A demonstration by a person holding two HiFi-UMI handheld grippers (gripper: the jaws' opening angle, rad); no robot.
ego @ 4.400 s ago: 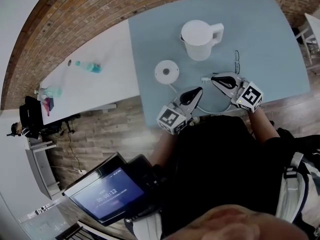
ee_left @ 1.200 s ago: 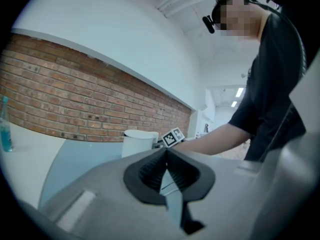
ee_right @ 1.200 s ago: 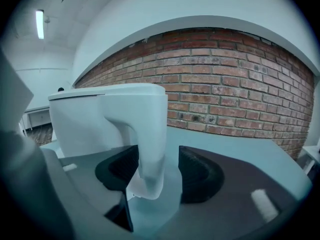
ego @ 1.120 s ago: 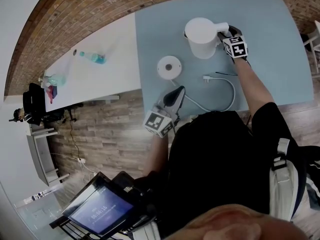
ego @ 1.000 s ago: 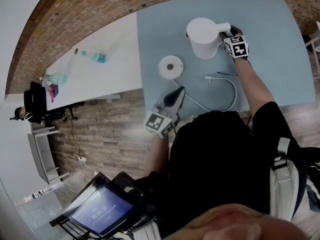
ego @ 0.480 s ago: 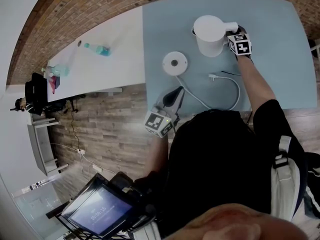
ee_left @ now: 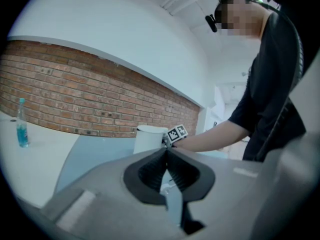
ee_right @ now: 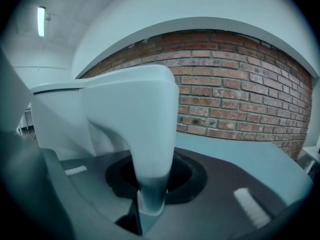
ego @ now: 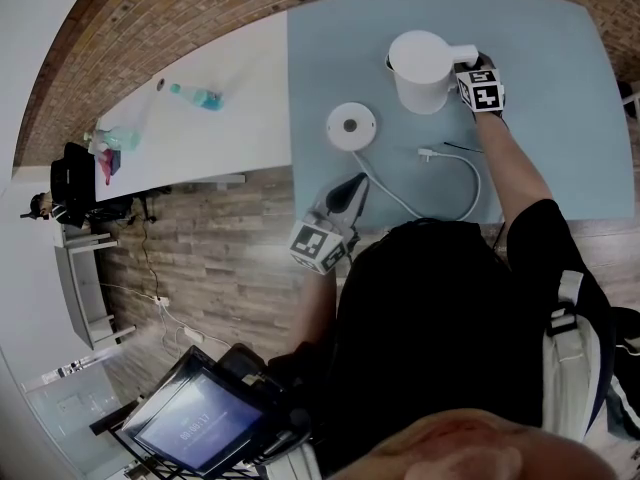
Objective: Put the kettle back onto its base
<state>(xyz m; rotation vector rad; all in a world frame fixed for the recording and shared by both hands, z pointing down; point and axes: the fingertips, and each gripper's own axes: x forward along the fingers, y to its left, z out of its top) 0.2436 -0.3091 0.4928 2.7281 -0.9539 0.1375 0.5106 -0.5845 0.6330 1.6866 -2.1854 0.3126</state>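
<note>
Clamping the kettle's handle (ee_right: 146, 134), the right gripper (ego: 464, 71) has just been closing its jaws onto it. The white kettle (ego: 418, 70) stands on the blue table (ego: 545, 118), at two o'clock from its base (ego: 351, 126). At six o'clock from the base, the left gripper (ego: 354, 184) hovers with its jaws together, empty.

On the white table (ego: 240, 108), which abuts the blue tabletop (ego: 550, 128), I see an upright bottle (ego: 197, 99) of blue liquid. A brick wall (ego: 150, 28) runs behind both; a lit screen (ego: 195, 423) sits at lower left.
</note>
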